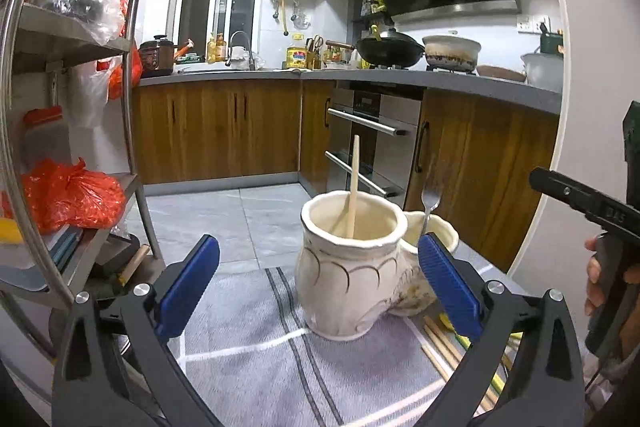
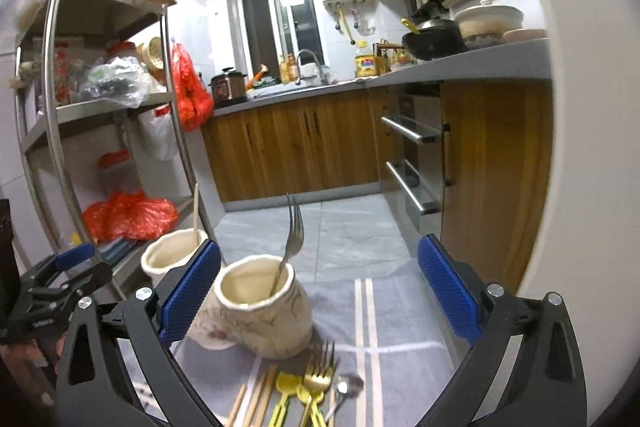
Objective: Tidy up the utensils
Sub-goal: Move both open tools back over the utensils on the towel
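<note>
Both grippers empty, fingers apart: left gripper (image 1: 318,283), right gripper (image 2: 318,293). Loose utensils (image 2: 308,393) seen on bench below right fingers. Steel fork (image 2: 295,233) judged stiff, slippery; chopsticks (image 2: 256,401) light; mid-handle hold advised.

Left gripper (image 1: 319,279) and right gripper (image 2: 319,281) gape, empty.
</note>
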The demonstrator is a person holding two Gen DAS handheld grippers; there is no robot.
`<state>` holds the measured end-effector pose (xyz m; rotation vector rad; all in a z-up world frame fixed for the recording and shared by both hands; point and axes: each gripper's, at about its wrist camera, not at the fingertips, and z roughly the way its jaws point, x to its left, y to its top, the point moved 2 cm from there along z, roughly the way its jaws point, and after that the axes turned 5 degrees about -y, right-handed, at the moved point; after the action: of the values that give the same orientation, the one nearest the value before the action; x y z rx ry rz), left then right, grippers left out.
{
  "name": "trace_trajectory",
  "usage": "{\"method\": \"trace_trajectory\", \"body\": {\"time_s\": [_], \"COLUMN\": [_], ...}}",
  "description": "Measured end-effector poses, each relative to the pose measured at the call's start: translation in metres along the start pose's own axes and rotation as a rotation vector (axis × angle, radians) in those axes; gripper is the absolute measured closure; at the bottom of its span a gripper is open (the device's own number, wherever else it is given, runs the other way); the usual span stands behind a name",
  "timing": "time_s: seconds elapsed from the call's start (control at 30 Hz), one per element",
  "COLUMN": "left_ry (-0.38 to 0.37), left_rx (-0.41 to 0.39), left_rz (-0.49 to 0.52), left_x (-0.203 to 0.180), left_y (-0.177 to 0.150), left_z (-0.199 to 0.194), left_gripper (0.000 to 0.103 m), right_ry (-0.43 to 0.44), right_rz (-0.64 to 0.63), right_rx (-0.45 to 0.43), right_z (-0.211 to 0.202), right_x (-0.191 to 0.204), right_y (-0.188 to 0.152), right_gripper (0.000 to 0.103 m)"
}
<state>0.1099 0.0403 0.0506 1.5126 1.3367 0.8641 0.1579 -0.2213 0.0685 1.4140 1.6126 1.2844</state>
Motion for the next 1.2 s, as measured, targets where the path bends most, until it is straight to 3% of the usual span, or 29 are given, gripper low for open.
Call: {"method": "trace_trajectory", "body": {"time_s": [0.4,0.73,1.2], "left_ry": [-0.017,-0.032,-0.019], "left_rx": [0.041,0.100,0.311], "left_rz": [0.008,0.000,-0.006], "left_x": [-0.014,-0.019,-0.052], "left_y": [-0.020,-0.043,-0.082], "left_z": [-0.019,-0.015,0.023], "left_gripper": [0.005,0.005,0.006], "right_ry": [-0.022,-0.053,-0.093], "right_rz": [-0.014,-0.005,-0.006], "right_rx": [0.030,0.093,0.130], "right_z": [-0.030,-0.030,-0.025], "right_x": [-0.011,-0.026,-0.041], "right_y": [-0.033,-0.059,-0.073], "right_gripper": [0.005,0.005,0.005]}}
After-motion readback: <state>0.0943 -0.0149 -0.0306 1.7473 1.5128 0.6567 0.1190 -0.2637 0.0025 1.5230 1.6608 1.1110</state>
